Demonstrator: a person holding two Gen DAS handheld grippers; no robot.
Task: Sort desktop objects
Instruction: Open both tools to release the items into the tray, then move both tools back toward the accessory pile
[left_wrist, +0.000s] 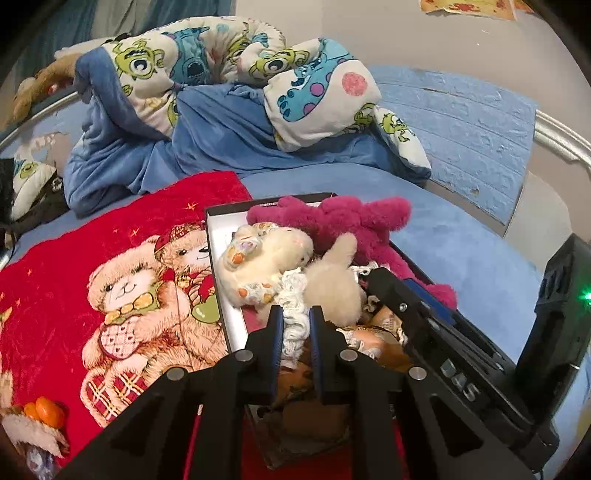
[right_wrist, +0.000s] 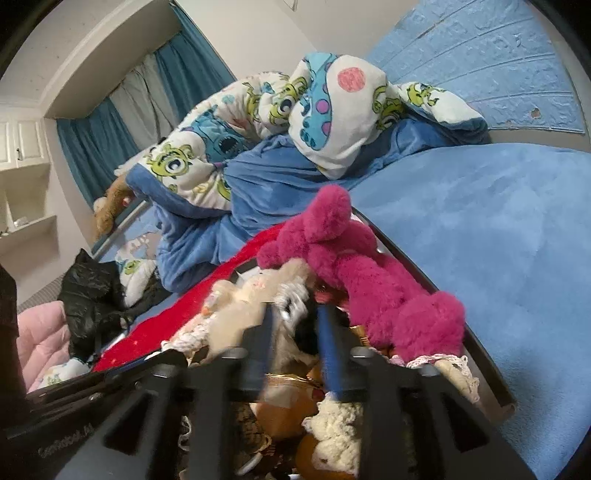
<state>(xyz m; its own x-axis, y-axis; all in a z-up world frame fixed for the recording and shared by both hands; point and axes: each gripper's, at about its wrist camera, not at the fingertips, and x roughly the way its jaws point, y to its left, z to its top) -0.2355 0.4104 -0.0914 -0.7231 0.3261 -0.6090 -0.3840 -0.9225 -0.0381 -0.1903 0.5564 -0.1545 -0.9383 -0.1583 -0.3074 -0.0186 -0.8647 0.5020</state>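
A shallow box (left_wrist: 226, 295) on the bed holds several soft toys: a magenta plush (left_wrist: 343, 221), a cream plush with orange patches (left_wrist: 258, 262) and a tan fluffy one (left_wrist: 332, 284). My left gripper (left_wrist: 295, 314) is over the box, its jaws closed narrowly on a white curly yarn piece (left_wrist: 295, 325) of a doll. My right gripper (right_wrist: 295, 317) reaches into the same box from the right; it also shows in the left wrist view (left_wrist: 424, 317). Its jaws stand a little apart around pale and dark fluff. The magenta plush (right_wrist: 354, 266) lies just right of it.
The box sits on a red teddy-bear blanket (left_wrist: 110, 277) over a blue bedsheet (left_wrist: 461, 251). A monster-print quilt (left_wrist: 229, 74) is bunched behind. Orange objects (left_wrist: 44, 410) lie at the lower left. A black bag (right_wrist: 92, 291) and pink padding (right_wrist: 40, 339) lie left.
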